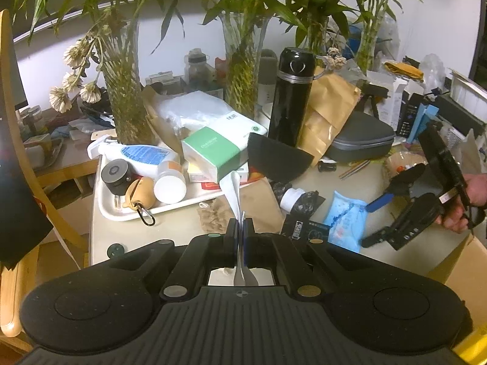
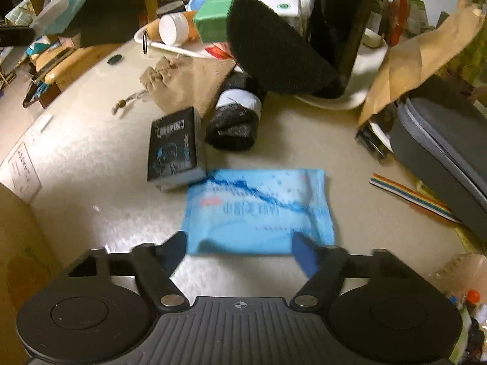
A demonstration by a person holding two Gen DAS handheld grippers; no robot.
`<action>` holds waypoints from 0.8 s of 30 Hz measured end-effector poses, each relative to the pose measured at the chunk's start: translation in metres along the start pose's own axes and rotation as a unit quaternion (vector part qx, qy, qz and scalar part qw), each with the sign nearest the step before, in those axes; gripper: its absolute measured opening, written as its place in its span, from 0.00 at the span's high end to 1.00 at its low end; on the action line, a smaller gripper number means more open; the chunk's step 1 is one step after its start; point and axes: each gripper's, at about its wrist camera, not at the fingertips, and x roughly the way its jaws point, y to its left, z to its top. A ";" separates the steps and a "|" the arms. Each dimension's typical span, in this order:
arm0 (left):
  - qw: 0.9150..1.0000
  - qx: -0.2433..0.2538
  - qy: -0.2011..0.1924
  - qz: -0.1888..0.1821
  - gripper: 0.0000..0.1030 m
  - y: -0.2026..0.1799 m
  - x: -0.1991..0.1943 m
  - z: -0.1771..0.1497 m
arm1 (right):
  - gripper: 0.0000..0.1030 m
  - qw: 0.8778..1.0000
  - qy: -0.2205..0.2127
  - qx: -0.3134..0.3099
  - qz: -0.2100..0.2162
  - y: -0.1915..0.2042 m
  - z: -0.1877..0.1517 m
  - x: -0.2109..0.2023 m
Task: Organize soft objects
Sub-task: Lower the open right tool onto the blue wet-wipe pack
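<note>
My left gripper (image 1: 242, 228) is shut on a white strap (image 1: 232, 196) that runs up to a green and white box (image 1: 214, 153) above the tray. A light blue soft wipes pack (image 2: 258, 211) lies flat on the beige table; it also shows in the left wrist view (image 1: 345, 220). My right gripper (image 2: 240, 251) is open, its two fingers spread on either side of the pack's near edge. It also shows in the left wrist view (image 1: 373, 223), held by a hand at the right.
A black foam pad (image 2: 274, 51), a roll of black bags (image 2: 236, 120), a small black box (image 2: 173, 149) and a brown pouch (image 2: 179, 83) lie beyond the pack. A white tray (image 1: 121, 210) holds bottles. A black flask (image 1: 290, 97), a grey case (image 2: 444, 164) and vases stand behind.
</note>
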 end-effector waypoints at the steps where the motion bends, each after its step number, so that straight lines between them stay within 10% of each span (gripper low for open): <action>1: 1.000 0.000 -0.001 -0.001 0.97 0.000 0.000 0.000 | 0.16 1.000 0.005 0.012 0.012 -0.004 -0.001 0.000; 6: 1.000 0.002 -0.004 -0.003 0.97 -0.002 -0.002 0.000 | 0.07 0.993 0.044 0.084 0.065 -0.022 -0.006 0.016; 12: 1.000 -0.003 -0.011 -0.004 0.97 0.000 -0.003 0.003 | 0.01 0.991 -0.005 0.112 0.073 -0.026 -0.006 0.020; 24: 1.000 -0.003 -0.015 -0.006 0.97 0.000 -0.003 0.007 | 0.02 0.982 -0.067 0.163 -0.061 -0.018 0.026 0.042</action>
